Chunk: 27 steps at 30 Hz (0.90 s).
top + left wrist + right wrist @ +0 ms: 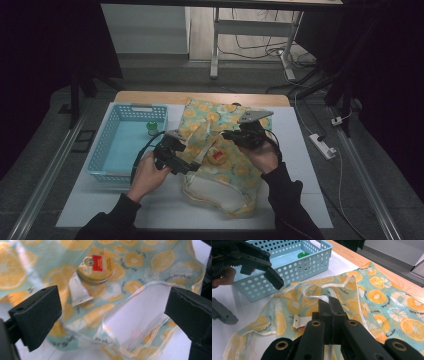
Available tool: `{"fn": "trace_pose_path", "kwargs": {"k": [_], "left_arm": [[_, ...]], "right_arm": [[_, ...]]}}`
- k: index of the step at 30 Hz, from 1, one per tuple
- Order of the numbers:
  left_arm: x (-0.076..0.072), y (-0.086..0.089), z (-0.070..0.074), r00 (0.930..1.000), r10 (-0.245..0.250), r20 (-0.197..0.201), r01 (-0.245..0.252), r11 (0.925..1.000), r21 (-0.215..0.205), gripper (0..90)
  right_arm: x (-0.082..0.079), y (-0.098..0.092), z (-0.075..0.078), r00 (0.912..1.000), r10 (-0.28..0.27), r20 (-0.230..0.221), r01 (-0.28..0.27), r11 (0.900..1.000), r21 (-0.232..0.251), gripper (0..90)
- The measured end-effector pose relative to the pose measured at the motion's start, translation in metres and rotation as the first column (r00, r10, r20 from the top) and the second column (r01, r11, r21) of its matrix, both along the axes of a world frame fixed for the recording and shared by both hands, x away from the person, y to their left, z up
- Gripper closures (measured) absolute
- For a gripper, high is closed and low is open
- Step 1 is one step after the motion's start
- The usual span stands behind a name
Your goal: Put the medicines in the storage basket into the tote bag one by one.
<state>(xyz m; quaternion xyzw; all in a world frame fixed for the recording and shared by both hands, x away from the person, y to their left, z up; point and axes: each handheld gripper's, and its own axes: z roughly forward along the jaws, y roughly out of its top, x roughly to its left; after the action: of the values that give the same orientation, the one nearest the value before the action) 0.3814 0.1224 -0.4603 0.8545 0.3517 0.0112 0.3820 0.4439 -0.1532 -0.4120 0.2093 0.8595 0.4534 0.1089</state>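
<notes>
Your right hand-held gripper (329, 302) was clamped shut on the white-trimmed rim of the bag (220, 165), holding that edge up off the desk (300, 200). Your left hand-held gripper (110, 315) stood with its jaws wide apart and nothing between them, hovering over the bag's open mouth on the side nearer the basket (107, 145).

The bag, printed with lemons, lay spread on the desk just beside the basket, with its mouth toward you. A round tin (95, 267) with a red label lay on the bag's fabric, between your two grippers and just past the mouth; a white tag (78, 291) touched it.

The bag's far end reached the desk's wooden back edge (150, 96), and white desk lay bare on the bag's near side.

The left gripper view looked into the pale inside of the bag's mouth. In the right gripper view the left gripper (273, 277) hung in front of the basket wall, and a green object (303, 255) lay inside the basket.
</notes>
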Motion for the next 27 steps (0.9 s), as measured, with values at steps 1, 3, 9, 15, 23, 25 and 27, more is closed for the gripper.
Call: {"fn": "trace_pose_path", "kwargs": {"k": [1, 3, 9, 15, 23, 25, 27], "left_arm": [[0.000, 0.004, 0.000, 1.0000, 0.003, 0.004, -0.003, 1.0000, 0.001, 0.0], [-0.001, 0.009, 0.000, 0.9999, 0.014, 0.007, -0.014, 0.9999, -0.004, 0.0], [0.000, 0.026, -0.001, 0.9988, 0.046, 0.018, -0.046, 0.9987, -0.024, 0.0], [0.003, 0.044, -0.001, 0.9965, 0.082, 0.017, -0.081, 0.9950, -0.059, 0.0], [0.005, 0.064, 0.003, 0.9897, 0.134, 0.051, -0.133, 0.9908, -0.028, 0.0], [0.006, 0.069, 0.003, 0.9852, 0.160, 0.062, -0.159, 0.9871, -0.019, 0.0], [0.007, 0.075, 0.003, 0.9813, 0.183, 0.061, -0.182, 0.9832, -0.008, 0.0]], "right_arm": [[0.000, 0.000, 0.000, 1.0000, -0.001, 0.000, 0.001, 1.000, -0.001, 90.0], [0.000, 0.000, 0.000, 1.0000, -0.001, 0.000, 0.001, 1.000, -0.001, 90.0], [0.000, 0.000, 0.000, 1.0000, 0.001, 0.000, -0.001, 1.000, -0.001, 90.0], [0.000, 0.000, 0.000, 1.0000, 0.000, 0.002, 0.000, 1.000, -0.002, 90.0], [-0.001, 0.000, 0.000, 1.0000, -0.001, 0.004, 0.001, 1.000, -0.003, 90.0], [-0.001, 0.000, 0.000, 1.0000, -0.001, 0.005, 0.001, 1.000, -0.004, 90.0], [-0.001, 0.000, 0.000, 1.0000, -0.002, 0.005, 0.002, 1.000, -0.002, 90.0]]}}
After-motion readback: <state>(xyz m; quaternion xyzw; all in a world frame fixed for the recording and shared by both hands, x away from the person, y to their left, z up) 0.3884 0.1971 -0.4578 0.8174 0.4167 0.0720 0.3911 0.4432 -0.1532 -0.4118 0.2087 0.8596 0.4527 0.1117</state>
